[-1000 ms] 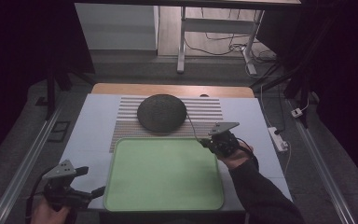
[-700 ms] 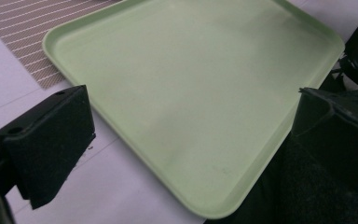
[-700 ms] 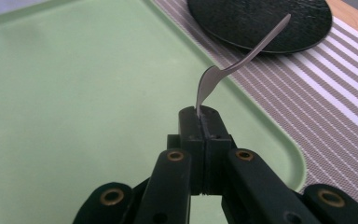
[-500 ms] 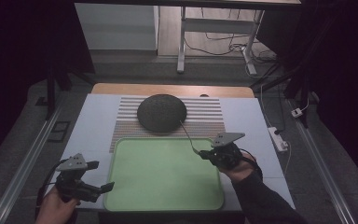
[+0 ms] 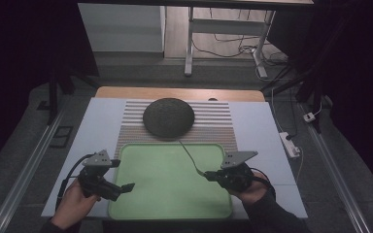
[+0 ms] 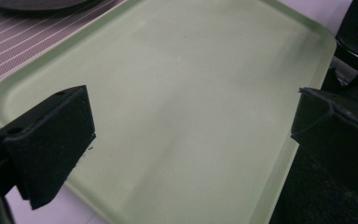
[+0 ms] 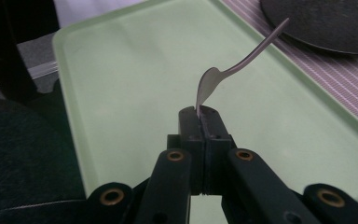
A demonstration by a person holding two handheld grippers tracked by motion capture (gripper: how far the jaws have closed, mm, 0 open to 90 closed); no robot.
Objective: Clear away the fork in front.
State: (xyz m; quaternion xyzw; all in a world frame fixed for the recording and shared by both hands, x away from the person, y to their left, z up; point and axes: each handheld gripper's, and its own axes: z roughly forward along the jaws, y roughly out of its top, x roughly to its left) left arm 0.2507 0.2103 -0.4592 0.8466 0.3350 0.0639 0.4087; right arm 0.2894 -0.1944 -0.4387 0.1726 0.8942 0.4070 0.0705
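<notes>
A pale green tray (image 5: 170,194) lies at the table's near middle. Behind it a dark round plate (image 5: 169,116) rests on a striped mat (image 5: 213,128). My right gripper (image 5: 209,174) hovers over the tray's right side, shut on the broad end of a thin metal spoon (image 5: 188,155) whose handle points up toward the plate. In the right gripper view the jaws (image 7: 200,114) pinch the spoon (image 7: 242,63) above the tray (image 7: 121,70), with the plate (image 7: 326,23) beyond. My left gripper (image 5: 126,187) is open over the tray's left edge; its view (image 6: 191,135) has bare tray (image 6: 191,70) between the jaws.
The tray and mat sit on a white board over a wooden table (image 5: 175,93). A white power strip (image 5: 289,144) lies at the right edge. Metal rails (image 5: 24,170) run along both sides, and cables lie on the floor behind.
My left gripper has moved right to the tray's left edge. My right gripper has drawn back toward the person with the spoon, lower over the tray.
</notes>
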